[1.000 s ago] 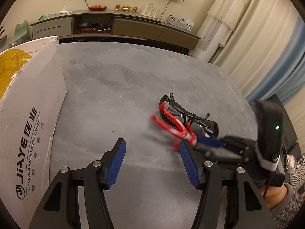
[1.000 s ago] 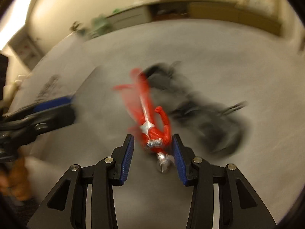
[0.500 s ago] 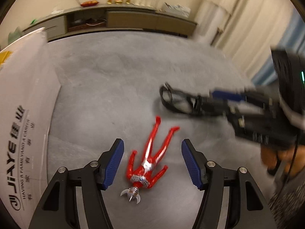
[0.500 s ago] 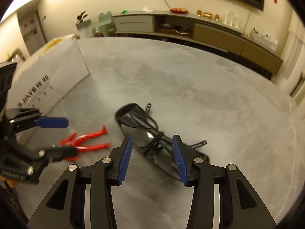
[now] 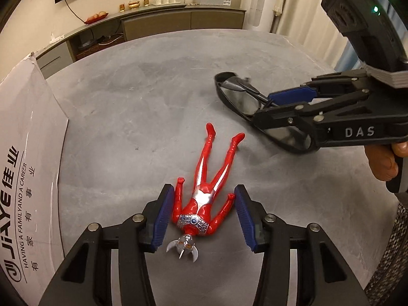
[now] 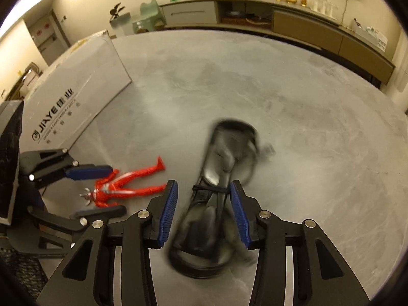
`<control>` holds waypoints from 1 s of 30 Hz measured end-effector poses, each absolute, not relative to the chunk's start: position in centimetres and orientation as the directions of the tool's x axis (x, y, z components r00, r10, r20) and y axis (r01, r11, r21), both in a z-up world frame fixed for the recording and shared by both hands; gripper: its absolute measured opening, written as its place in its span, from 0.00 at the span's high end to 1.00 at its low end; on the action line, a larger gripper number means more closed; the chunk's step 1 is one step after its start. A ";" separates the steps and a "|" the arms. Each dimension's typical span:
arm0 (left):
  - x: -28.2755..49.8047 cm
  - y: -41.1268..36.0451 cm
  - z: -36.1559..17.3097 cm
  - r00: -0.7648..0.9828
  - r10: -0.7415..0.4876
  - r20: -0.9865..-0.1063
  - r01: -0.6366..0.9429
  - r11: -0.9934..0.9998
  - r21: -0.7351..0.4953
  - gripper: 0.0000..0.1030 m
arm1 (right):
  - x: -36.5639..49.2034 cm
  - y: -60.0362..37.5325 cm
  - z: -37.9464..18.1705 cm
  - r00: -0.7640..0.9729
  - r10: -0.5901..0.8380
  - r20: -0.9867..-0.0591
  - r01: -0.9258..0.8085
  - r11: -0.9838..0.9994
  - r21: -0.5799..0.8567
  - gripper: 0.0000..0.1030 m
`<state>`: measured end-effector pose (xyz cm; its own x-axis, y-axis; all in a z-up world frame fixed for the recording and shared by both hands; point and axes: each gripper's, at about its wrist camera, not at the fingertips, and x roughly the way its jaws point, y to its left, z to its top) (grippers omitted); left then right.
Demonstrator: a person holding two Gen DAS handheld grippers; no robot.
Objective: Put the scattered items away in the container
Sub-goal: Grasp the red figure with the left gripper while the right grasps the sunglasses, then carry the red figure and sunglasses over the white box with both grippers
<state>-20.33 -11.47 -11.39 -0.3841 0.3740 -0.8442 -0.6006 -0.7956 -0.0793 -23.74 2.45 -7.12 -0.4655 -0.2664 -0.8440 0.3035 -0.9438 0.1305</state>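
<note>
On grey table [image 5: 132,107], left gripper [image 5: 204,215] spread wide around red figure [image 5: 204,191], right gripper [image 6: 204,210] parted astride black sunglasses [image 6: 224,158], white box [image 5: 23,153] left.

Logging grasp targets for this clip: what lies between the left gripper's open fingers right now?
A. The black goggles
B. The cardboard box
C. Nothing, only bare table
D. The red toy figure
D: in the left wrist view, the left gripper stands open around the torso of the red toy figure, which lies flat on the grey table.

Glossy plastic figure [image 5: 204,199], matt table [image 5: 142,97]
</note>
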 end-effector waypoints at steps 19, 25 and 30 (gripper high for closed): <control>-20.3 -13.1 -9.0 -0.439 0.412 -0.798 -0.566 -0.817 -0.110 0.52 | -24.1 1.8 -8.8 -0.478 -0.257 -0.840 0.266 -0.954 0.140 0.72; -20.3 -13.5 -8.2 -0.451 0.424 -0.785 -0.564 -0.818 -0.118 0.52 | -24.0 1.6 -8.5 -0.475 -0.265 -0.839 0.255 -0.954 0.157 0.79; -19.9 -14.2 -6.6 -0.476 0.442 -0.761 -0.558 -0.820 -0.127 0.52 | -23.0 1.0 -7.2 -0.487 -0.301 -0.820 0.273 -0.944 0.184 0.80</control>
